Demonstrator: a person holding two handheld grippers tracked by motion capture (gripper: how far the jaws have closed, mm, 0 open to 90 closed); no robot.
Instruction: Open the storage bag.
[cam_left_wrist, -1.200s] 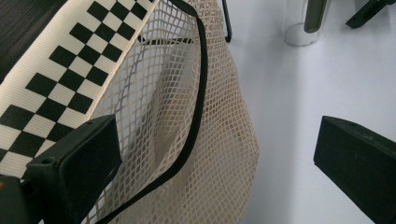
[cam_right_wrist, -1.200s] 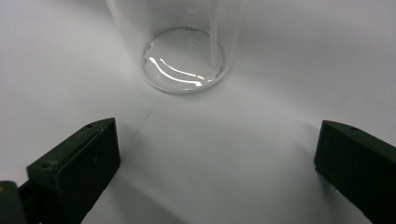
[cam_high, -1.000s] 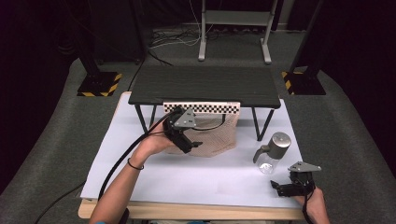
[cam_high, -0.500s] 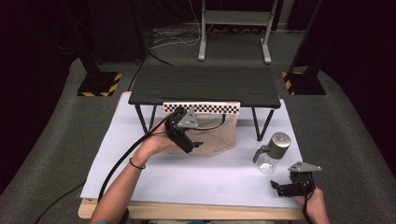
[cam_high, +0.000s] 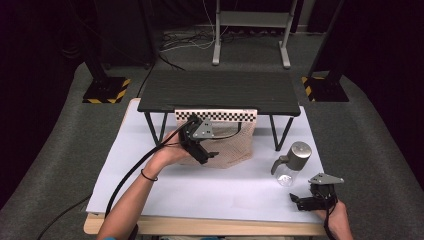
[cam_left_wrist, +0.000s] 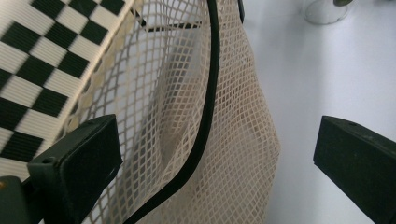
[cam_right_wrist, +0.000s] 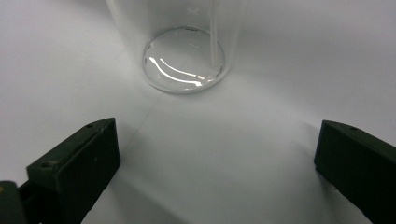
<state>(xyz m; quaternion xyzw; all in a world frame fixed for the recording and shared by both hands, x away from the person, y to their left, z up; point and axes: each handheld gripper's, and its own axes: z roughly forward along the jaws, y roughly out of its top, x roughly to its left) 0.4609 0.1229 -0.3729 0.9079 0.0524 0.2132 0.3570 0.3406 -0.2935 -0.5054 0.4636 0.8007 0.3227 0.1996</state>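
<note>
where beige mesh bag (cam_left_wrist: 233, 140) hangs, left tongs (cam_left_wrist: 215, 158) gape.

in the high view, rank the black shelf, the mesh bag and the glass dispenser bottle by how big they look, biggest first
1. black shelf, clearly the widest.
2. mesh bag, hanging under the shelf's front edge.
3. glass dispenser bottle, smallest, though it stands nearer the camera.

A low shelf (cam_high: 220, 92) stands at the table's (cam_high: 150, 195) twelve o'clock; a mesh bag (cam_high: 235, 145) hangs from its front edge, under it; the left gripper (cam_high: 200, 142) sits against the bag's nine o'clock side; a glass dispenser bottle (cam_high: 292, 162) stands at four o'clock; the right gripper (cam_high: 312, 200) lies just beside it, at its five o'clock.
</note>
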